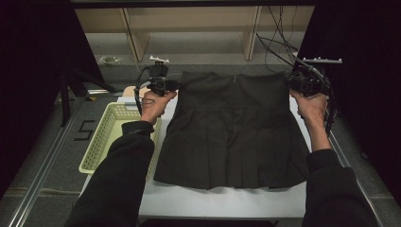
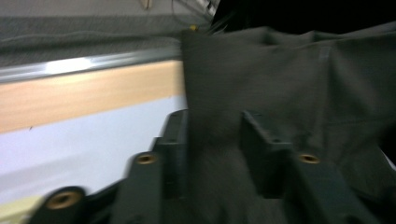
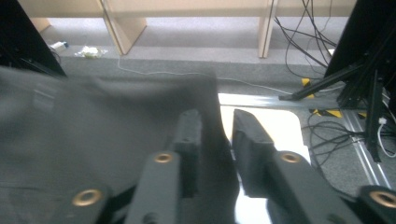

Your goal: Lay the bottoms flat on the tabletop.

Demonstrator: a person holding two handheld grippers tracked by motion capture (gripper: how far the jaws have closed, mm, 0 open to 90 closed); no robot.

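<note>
Skirt (image 1: pixel 234 127) lies flat, waistband far; we see 2 grippers, left (image 1: pixel 171 85) and right (image 1: pixel 294 84), at its corners, jaws parted, cloth between.

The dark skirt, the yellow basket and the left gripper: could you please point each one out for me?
dark skirt (image 1: pixel 231 137), high view, on its pleated middle.
yellow basket (image 1: pixel 100 142), high view, on its left wall.
left gripper (image 2: pixel 212 135), left gripper view, midway between its fingertips, at the skirt's corner.

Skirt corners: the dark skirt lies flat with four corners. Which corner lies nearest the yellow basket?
The near left hem corner of the skirt, at the person's side, beside the basket. The two waistband corners sit by the grippers, farther up.
</note>
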